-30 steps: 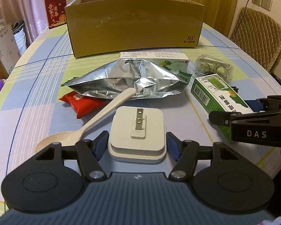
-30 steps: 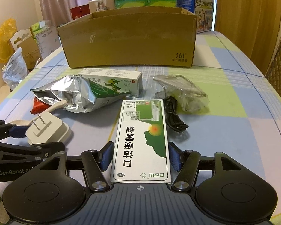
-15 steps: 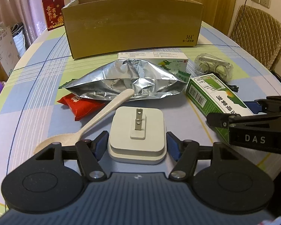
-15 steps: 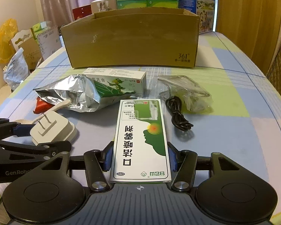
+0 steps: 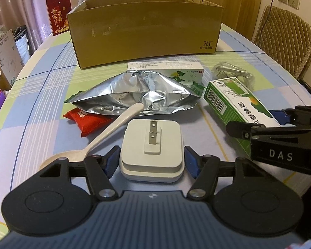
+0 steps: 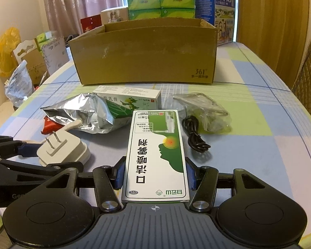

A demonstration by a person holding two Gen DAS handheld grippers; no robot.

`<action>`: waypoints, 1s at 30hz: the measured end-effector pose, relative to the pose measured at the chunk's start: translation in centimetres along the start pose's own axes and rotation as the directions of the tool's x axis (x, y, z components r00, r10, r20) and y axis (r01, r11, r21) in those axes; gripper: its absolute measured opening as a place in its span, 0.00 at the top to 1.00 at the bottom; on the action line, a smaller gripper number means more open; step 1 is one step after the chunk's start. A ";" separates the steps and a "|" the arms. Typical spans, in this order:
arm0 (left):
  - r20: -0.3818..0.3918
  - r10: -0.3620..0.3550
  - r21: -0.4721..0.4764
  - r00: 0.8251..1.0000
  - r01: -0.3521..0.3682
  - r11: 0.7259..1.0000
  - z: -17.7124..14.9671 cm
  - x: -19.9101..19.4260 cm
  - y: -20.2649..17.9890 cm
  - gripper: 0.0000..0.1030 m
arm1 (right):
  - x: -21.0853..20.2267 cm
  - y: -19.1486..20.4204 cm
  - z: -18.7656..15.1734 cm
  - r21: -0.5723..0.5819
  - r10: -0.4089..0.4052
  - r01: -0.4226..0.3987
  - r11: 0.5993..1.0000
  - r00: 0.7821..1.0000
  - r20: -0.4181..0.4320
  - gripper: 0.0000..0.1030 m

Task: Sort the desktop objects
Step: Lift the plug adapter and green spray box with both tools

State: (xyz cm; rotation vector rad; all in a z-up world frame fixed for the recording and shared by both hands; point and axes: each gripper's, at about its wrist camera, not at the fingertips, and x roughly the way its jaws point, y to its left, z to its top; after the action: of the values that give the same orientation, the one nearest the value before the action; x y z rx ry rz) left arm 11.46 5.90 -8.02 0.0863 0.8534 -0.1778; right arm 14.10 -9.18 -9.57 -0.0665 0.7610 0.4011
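- Our left gripper (image 5: 151, 161) has its blue pads (image 5: 112, 161) pressed against both sides of the white plug (image 5: 152, 147), prongs pointing up.
- Our right gripper (image 6: 155, 174) is closed the same way on the near end of the green-and-white box (image 6: 156, 155), which lies flat along the fingers and points away from us.
- In the right wrist view the plug (image 6: 63, 148) sits left of that box, with the left gripper reaching in from the left edge.
- A cream spoon (image 5: 97, 140) lies just left of the plug on the checked tablecloth (image 5: 37, 108).
- Its handle reaches a crumpled foil bag (image 5: 134, 94); a red packet (image 5: 89, 120) pokes out from under the bag.
- Right of the green box lies a coiled black cable (image 6: 193, 134), and beyond it a clear bag (image 6: 205, 112).
- Behind the foil bag rests a white ointment box (image 5: 165, 70).
- Farthest back stands the open carton (image 5: 145, 29), well apart from both held things.
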 end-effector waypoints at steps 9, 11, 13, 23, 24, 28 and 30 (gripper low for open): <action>0.001 0.002 0.001 1.000 -0.002 1.000 0.1 -0.6 -0.2 0.41 | -0.8 -0.1 0.1 0.000 -0.002 0.002 1.000 1.000 0.013 0.49; 0.006 0.001 0.001 1.000 -0.001 1.000 0.2 -0.8 -0.3 0.41 | -1.0 0.0 0.1 -0.004 -0.003 0.003 1.000 1.000 0.016 0.49; 0.010 -0.001 -0.001 1.000 0.001 1.000 0.4 -1.0 -0.3 0.41 | -1.1 -0.1 0.1 -0.006 -0.006 0.006 1.000 1.000 0.018 0.49; 0.031 -0.024 -0.023 0.999 0.025 0.999 1.1 -1.5 -0.5 0.41 | -1.9 0.0 0.6 -0.006 -0.005 0.005 1.000 0.999 0.037 0.49; 0.032 -0.025 -0.024 0.999 0.026 0.999 1.1 -1.6 -0.6 0.41 | -2.0 0.0 0.6 -0.006 -0.005 0.005 1.000 0.999 0.038 0.49; 0.038 -0.031 -0.020 0.999 0.032 0.999 1.4 -1.7 -1.0 0.41 | -2.2 -0.1 0.8 -0.003 -0.007 0.007 1.000 0.999 0.042 0.49; 0.042 -0.033 -0.020 0.999 0.034 0.999 1.6 -1.8 -1.1 0.41 | -2.3 -0.3 0.8 0.001 -0.009 0.009 1.000 0.999 0.043 0.49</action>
State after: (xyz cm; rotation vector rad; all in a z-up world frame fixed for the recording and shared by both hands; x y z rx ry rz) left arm 11.24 4.79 -5.61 0.0490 0.8154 -0.2014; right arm 13.22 -10.01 -7.41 -0.0597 0.7184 0.3928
